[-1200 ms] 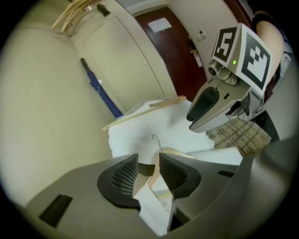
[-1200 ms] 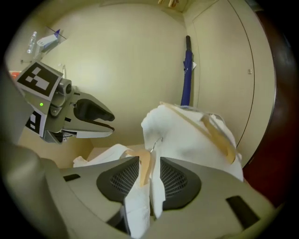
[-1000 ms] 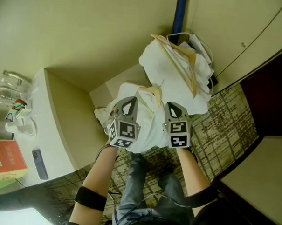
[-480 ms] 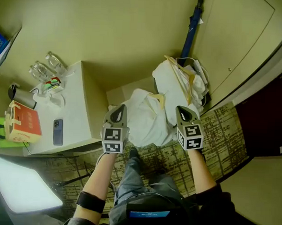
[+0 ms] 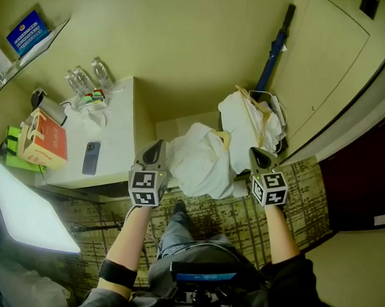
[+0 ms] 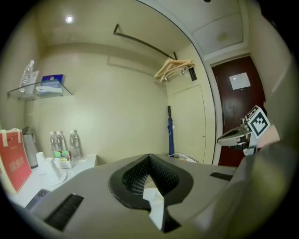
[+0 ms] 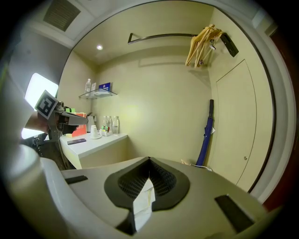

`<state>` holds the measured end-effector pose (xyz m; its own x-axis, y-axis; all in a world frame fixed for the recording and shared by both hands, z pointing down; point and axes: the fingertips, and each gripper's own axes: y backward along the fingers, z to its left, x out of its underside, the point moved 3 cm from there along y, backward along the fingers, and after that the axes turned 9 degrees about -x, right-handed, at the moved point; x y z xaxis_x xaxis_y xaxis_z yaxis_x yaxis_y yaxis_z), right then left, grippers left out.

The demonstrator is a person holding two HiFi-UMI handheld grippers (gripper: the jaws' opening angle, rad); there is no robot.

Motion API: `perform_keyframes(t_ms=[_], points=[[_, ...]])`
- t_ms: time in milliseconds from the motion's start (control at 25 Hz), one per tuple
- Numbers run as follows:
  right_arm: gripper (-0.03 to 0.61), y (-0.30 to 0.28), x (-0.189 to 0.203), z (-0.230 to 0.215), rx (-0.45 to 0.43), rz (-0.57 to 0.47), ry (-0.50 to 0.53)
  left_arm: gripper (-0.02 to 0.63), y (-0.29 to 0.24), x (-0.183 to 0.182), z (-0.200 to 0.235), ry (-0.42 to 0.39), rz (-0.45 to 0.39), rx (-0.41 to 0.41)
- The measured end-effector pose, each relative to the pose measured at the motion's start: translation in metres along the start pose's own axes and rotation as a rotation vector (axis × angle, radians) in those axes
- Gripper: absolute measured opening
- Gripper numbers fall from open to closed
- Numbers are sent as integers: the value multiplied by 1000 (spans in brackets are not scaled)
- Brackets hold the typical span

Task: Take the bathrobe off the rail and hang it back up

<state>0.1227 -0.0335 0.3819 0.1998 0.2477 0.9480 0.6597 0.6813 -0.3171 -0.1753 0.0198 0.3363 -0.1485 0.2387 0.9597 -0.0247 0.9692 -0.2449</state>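
Head view looks steeply down; both gripper views share the rail [image 7: 163,34].

- Counter [image 5: 117,130]: white, set against the wall.
- Bottles [image 5: 86,80]: three, clear, upright at the counter's back edge.
- Phone [image 5: 91,158]: dark, flat near the counter's front edge.
- Red box [image 5: 45,139]: at the counter's left end.
- Kettle [image 5: 49,106]: just behind the red box.
- Umbrella [image 5: 273,54]: blue, leaning in the wall corner beside the door [image 5: 324,66].
- Shelf [image 5: 48,38]: glass, above the counter, bearing a blue card [image 5: 27,31].
- Carpet [image 5: 237,218]: patterned.
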Motion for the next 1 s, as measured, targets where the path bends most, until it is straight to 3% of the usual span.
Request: perform_keyframes(t_ms=[440,1000], points=[[18,35,0,7,11,-24,3,3,47,19,10,10,28,-58],[18,59,21,-3,37,-27,-27,2,59,18,-13,-6,19,-46]])
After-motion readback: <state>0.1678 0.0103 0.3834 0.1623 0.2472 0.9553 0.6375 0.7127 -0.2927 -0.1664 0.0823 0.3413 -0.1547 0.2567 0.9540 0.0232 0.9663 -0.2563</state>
